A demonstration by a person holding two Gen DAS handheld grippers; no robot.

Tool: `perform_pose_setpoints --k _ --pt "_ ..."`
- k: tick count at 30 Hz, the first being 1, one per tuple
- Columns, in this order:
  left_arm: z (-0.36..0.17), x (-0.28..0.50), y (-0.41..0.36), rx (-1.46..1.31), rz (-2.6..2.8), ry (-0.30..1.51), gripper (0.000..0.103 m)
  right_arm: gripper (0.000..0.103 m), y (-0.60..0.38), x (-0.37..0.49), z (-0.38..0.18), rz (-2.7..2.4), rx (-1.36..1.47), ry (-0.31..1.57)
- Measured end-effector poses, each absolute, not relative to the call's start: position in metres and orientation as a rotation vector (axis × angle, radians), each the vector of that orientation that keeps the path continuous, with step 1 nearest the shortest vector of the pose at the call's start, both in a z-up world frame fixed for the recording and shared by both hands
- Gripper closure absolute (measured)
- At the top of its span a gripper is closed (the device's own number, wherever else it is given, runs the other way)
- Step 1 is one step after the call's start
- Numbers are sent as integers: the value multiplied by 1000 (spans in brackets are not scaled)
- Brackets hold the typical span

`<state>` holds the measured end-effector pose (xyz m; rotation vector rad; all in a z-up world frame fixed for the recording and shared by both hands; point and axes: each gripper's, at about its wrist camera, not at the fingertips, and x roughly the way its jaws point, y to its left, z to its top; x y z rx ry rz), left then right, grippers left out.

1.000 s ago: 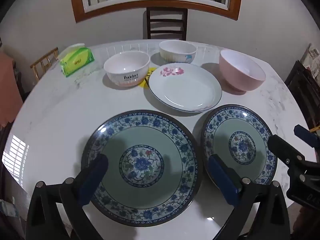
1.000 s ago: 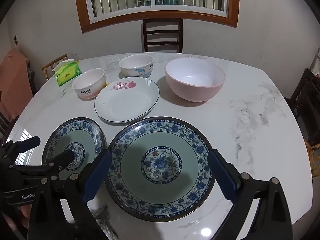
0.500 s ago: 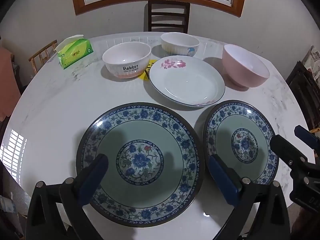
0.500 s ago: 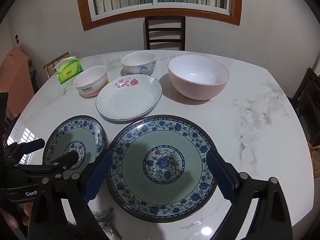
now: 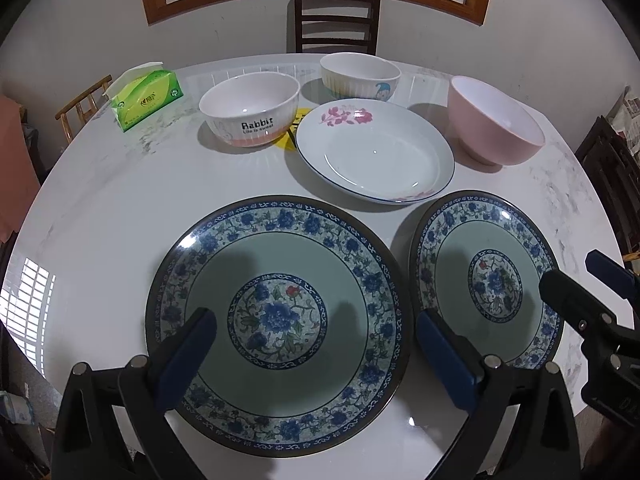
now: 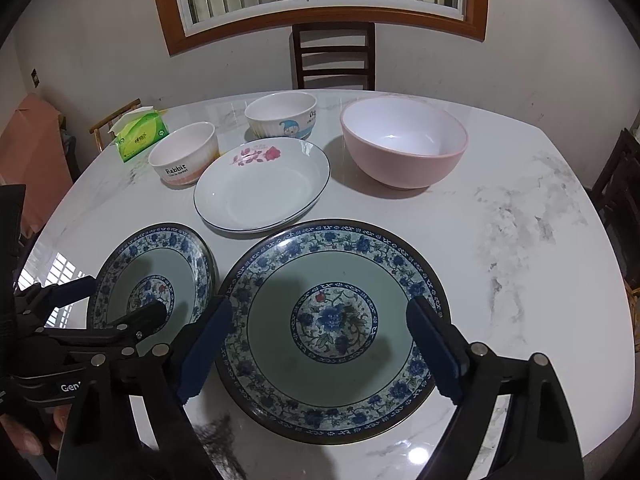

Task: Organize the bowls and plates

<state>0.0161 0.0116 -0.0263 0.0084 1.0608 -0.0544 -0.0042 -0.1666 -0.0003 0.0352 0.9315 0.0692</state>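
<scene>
Two blue floral plates lie side by side at the table's front. My left gripper (image 5: pixel 316 344) is open and empty above the left plate (image 5: pixel 276 320). My right gripper (image 6: pixel 320 336) is open and empty above the right plate (image 6: pixel 332 320), which shows in the left wrist view too (image 5: pixel 488 284). Behind them lies a white plate with pink flowers (image 5: pixel 374 156) (image 6: pixel 262 184). A white "Rabbit" bowl (image 5: pixel 250 108) (image 6: pixel 184 158), a white cartoon bowl (image 5: pixel 360 76) (image 6: pixel 282 114) and a pink bowl (image 5: pixel 494 120) (image 6: pixel 404 140) stand at the back.
A green tissue pack (image 5: pixel 146 98) (image 6: pixel 138 134) sits at the back left of the round marble table (image 6: pixel 520 240). A dark wooden chair (image 6: pixel 334 54) stands behind the table, under a window. Other chairs stand at the sides.
Both grippers have moved a little forward over the two blue plates and stay open. The dishes have not moved.
</scene>
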Motion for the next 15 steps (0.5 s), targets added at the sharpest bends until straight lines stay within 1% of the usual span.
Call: perform_pose_setpoints --k 15 --pt "-29 17 12 7 -59 1076 1 17 -164 -4 -2 83 33 939"
